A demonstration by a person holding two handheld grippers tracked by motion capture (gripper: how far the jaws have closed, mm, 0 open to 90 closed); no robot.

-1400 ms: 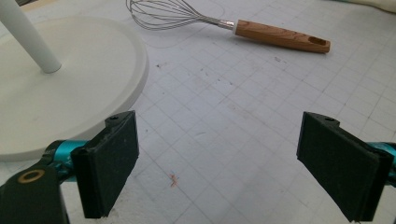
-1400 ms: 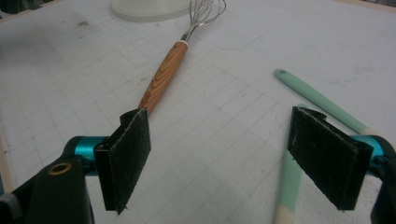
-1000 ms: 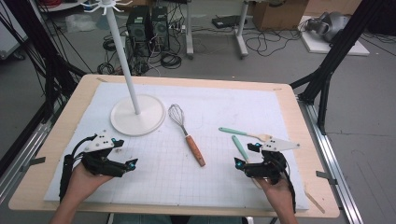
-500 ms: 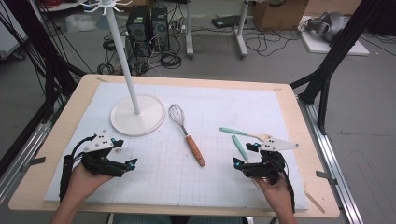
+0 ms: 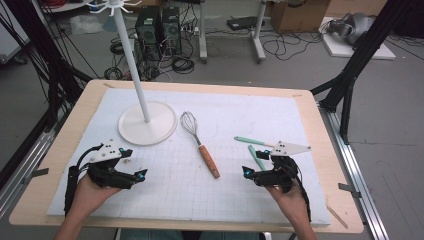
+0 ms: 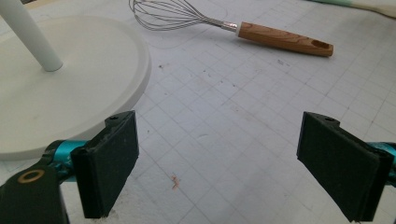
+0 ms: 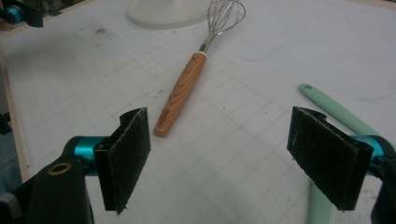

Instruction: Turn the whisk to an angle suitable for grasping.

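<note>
Both our hand-held grippers, left (image 5: 141,175) and right (image 5: 246,171), rest spread and empty on the counter (image 5: 310,125), whisk (image 5: 200,143) at twelve o'clock between them.

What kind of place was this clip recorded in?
Most likely a lab or workshop set up for recording. The table stands inside a black frame, computer towers and loose cables sit on the floor behind it, and a gridded white mat covers the top.
</note>
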